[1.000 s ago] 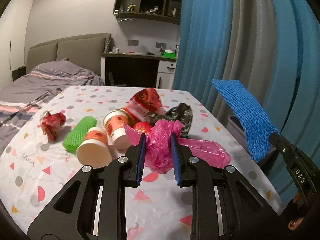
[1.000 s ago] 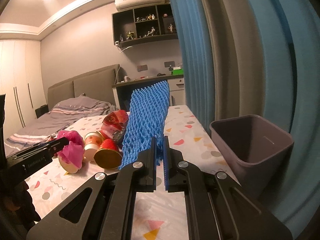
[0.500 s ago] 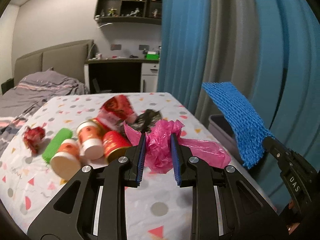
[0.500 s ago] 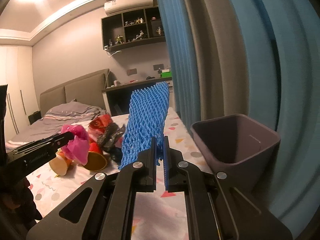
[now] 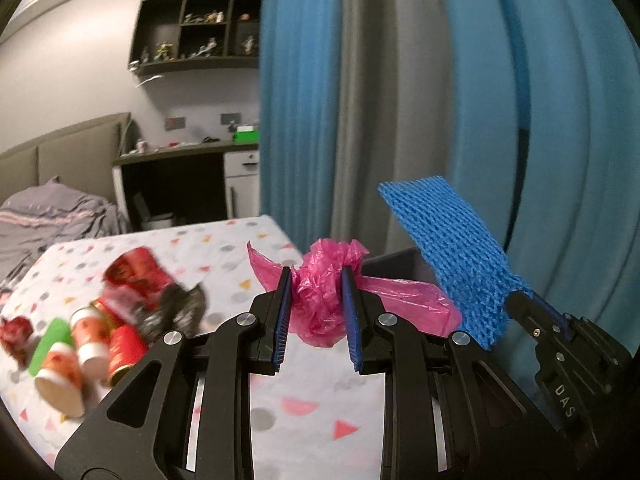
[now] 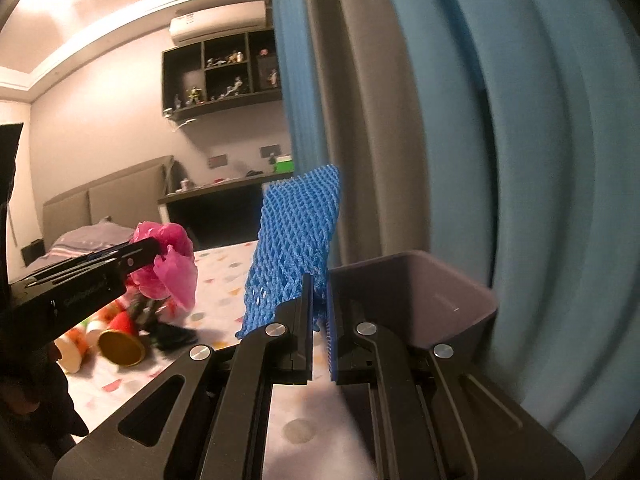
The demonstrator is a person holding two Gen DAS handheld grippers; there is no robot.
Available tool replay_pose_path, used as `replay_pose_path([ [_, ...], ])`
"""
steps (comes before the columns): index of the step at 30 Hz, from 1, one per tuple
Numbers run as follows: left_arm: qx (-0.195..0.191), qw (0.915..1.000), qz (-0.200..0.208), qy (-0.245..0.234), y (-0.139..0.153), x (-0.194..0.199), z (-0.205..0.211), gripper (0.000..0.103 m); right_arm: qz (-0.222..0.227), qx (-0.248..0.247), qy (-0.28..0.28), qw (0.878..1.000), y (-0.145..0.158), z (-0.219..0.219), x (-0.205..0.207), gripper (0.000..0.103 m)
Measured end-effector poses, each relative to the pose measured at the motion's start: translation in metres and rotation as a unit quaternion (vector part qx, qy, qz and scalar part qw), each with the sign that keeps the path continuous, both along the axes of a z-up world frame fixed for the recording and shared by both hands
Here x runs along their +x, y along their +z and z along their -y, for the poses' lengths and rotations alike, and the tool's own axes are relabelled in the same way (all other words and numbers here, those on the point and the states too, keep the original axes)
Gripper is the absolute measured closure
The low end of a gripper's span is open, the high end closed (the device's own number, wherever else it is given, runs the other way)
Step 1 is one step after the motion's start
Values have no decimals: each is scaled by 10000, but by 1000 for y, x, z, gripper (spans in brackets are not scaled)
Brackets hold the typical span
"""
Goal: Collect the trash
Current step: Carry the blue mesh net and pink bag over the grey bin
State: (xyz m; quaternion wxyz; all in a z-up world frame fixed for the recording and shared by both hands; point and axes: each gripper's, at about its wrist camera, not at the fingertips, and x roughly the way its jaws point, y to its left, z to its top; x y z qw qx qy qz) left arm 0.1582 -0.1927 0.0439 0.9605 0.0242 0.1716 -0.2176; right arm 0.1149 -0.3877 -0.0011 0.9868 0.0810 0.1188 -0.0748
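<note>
My left gripper is shut on a crumpled pink plastic bag and holds it above the table near its right edge. My right gripper is shut on a blue foam net sleeve, held upright just left of the grey trash bin. The pink bag and the left gripper show at the left of the right wrist view. The net sleeve and the right gripper show at the right of the left wrist view, with the bin's rim behind.
More trash lies on the dotted tablecloth: paper cups, a red can, a red wrapper, a black bag, a green net. Blue and grey curtains hang behind the bin. A bed stands at the far left.
Both grippers have swung right toward the bin with their loads. The trash pile has slid to the left of both views and the bin looms larger in the right wrist view.
</note>
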Motion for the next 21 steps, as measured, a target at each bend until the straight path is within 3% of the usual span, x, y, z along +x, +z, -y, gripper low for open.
replay_pose_path([
  [10,-26,9994,53,-339,-5,29,56,80,-59,4,-513,9987,-2,43,13,97],
  [21,-16,9983,-157,-566,-24,56,90,80,-323,-28,-607,9976,-11,54,40,97],
])
